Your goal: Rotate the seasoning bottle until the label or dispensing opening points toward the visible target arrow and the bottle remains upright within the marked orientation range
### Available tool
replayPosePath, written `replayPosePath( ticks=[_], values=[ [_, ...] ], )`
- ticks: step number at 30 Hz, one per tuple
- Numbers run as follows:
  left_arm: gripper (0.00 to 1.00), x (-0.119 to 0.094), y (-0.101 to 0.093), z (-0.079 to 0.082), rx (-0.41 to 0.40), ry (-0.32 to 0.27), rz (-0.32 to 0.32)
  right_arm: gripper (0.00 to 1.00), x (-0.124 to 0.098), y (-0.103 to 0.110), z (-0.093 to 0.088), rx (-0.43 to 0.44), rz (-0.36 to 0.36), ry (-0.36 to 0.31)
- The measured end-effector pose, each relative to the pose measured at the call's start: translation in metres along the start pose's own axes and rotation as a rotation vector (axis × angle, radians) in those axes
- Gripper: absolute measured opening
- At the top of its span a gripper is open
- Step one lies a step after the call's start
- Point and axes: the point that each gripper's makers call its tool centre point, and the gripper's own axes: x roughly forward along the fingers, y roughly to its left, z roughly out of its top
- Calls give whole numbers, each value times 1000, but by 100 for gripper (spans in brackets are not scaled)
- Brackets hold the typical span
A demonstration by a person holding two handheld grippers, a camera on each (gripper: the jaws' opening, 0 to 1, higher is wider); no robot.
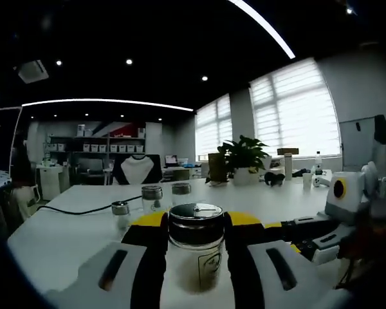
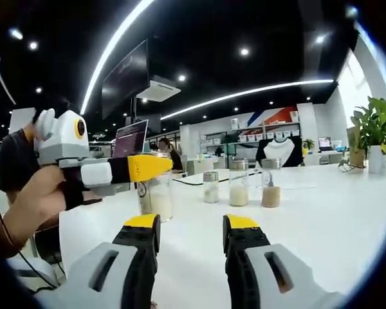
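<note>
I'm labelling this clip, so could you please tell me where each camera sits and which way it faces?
Left gripper view: rides on the left hand-held gripper, looking along its jaws, which close on the seasoning bottle, toward the windows; the right hand-held gripper enters from the right.
Right gripper view: rides on the right hand-held gripper, jaws open over the white table, facing the shelves; a hand holds the left one.
Shared: that bottle, three small jars.
</note>
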Motion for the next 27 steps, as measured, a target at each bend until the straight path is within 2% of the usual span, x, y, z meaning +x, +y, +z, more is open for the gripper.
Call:
replayPosePath(
  ticks=[9, 14, 18, 27],
  values=[
    [36, -7, 20, -2, -16, 0, 39, 48, -4, -15, -2, 6, -43, 20],
    [36, -8, 23, -7, -25, 8, 43, 60, -5, -22, -2, 22, -56, 32],
    [36, -8, 24, -9, -21, 13, 44, 73, -8, -37, -5, 24, -117, 51],
    [36, -11, 34, -14, 16, 19, 54, 83, -15, -48, -11, -1, -150, 77]
  ],
)
